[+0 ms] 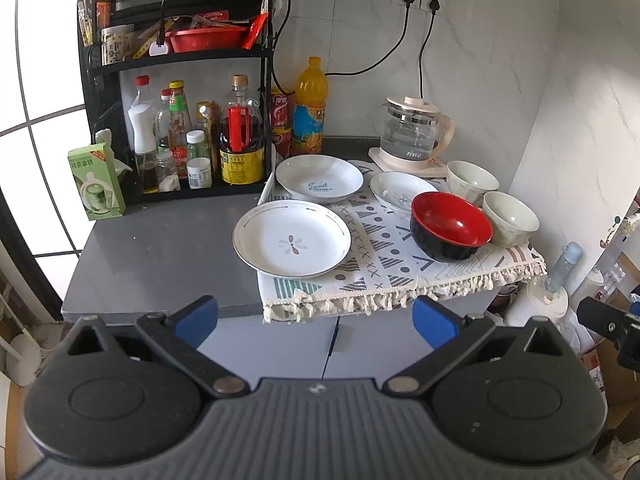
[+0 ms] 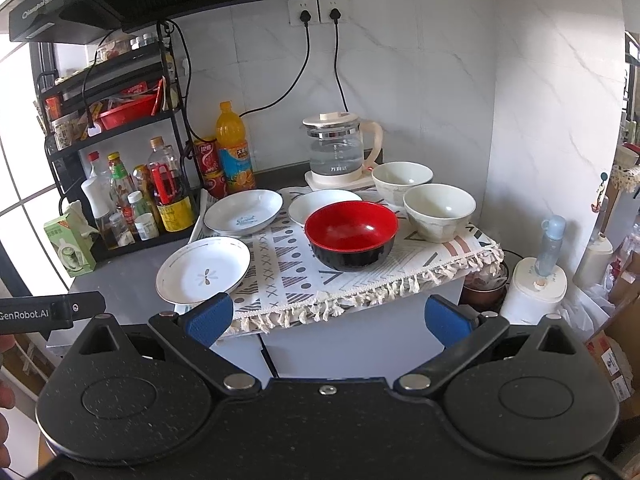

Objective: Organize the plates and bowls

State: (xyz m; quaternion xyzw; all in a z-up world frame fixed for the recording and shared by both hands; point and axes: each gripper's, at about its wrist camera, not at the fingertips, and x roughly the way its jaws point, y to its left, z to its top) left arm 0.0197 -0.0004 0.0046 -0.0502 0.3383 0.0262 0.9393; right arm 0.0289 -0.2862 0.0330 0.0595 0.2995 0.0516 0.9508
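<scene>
A fringed cloth [image 1: 384,264] covers the right part of the counter [image 1: 160,260]. At centre frame the flower plate [image 1: 292,238] lies half on the cloth, half on bare counter. Behind it sits the lettered plate [image 1: 319,179], and to the right of that a third plate [image 1: 400,192] (partly hidden by the big bowl [image 1: 451,226] in front). Two smaller bowls [image 1: 472,181] [image 1: 510,218] stand at right, the kettle [image 1: 414,136] behind. The bottle rack [image 1: 176,80] fills the upper left.

Both grippers [image 1: 316,322] [image 2: 327,318] are black with 2 blue-padded jaws and silver rivets.
</scene>
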